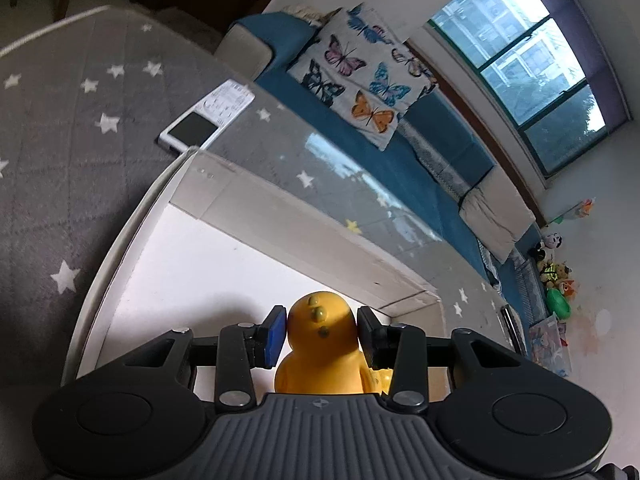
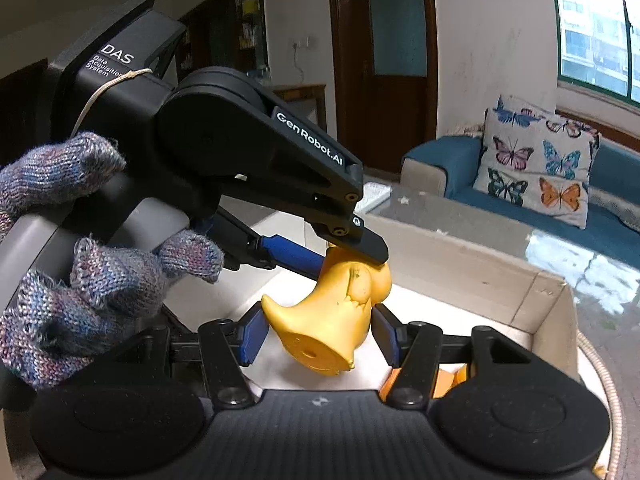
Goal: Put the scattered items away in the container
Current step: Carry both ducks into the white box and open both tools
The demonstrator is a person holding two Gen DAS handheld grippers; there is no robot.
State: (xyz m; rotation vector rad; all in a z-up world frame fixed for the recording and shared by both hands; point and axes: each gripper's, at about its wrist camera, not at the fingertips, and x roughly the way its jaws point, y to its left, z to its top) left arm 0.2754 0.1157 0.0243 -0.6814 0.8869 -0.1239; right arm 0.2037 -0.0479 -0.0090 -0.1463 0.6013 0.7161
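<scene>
A yellow rubber duck (image 1: pixel 320 344) hangs over the white box (image 1: pixel 280 220), and my left gripper (image 1: pixel 322 320) is shut on its head. In the right wrist view the duck (image 2: pixel 340 312) is tilted with its flat base toward the camera, and the left gripper (image 2: pixel 352 260) reaches in from the upper left, pinching the head. My right gripper (image 2: pixel 320 332) is open, its blue pads (image 2: pixel 252 336) flanking the duck's body inside the box (image 2: pixel 460 256). An orange item (image 2: pixel 444 384) lies on the box floor, partly hidden behind the right finger.
A gloved hand (image 2: pixel 80 264) holds the left gripper. The box sits on a glass-topped table (image 1: pixel 320 152) beside a white remote (image 1: pixel 208 116). Beyond are a blue sofa (image 1: pixel 440 140) with a butterfly pillow (image 1: pixel 360 76), a star-patterned grey rug (image 1: pixel 60 140) and floor toys (image 1: pixel 556 276).
</scene>
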